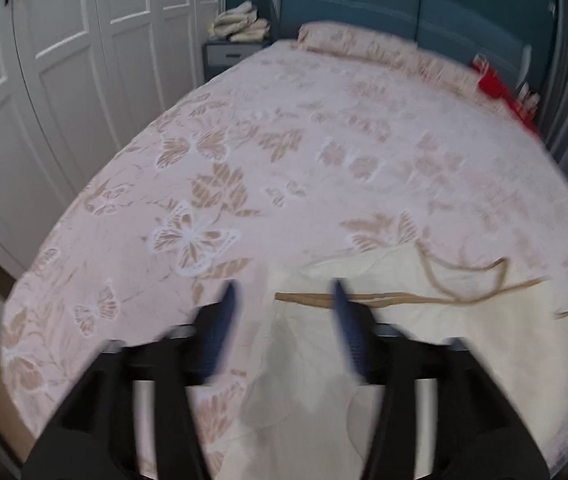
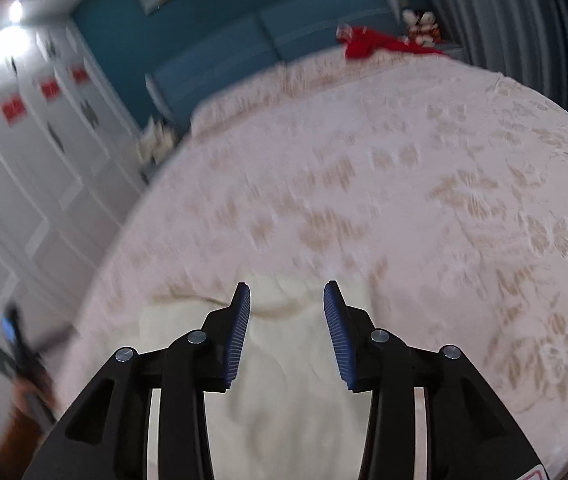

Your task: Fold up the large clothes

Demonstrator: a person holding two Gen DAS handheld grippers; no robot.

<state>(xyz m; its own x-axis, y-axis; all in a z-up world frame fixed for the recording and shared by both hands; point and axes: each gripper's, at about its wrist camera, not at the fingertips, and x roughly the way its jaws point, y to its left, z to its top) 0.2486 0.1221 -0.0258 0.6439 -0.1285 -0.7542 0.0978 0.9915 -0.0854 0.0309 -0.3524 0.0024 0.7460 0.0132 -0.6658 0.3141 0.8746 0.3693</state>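
A cream garment (image 1: 424, 328) with tan drawstrings (image 1: 464, 296) lies on the near part of a bed with a pink butterfly-print cover (image 1: 284, 160). My left gripper (image 1: 284, 292) hovers over the garment's left edge, jaws apart, nothing between the blue pads. In the right wrist view the same cream garment (image 2: 284, 360) lies below my right gripper (image 2: 287, 294), whose jaws also stand apart with no cloth pinched. The other gripper (image 2: 15, 336) shows blurred at the left edge of that view.
White wardrobe doors (image 1: 43, 80) run along the left of the bed. A blue headboard (image 1: 364, 4) and a pillow (image 1: 364, 44) are at the far end. Something red (image 1: 500, 88) lies at the far right corner. A nightstand with folded cloth (image 1: 239, 28) stands beside the headboard.
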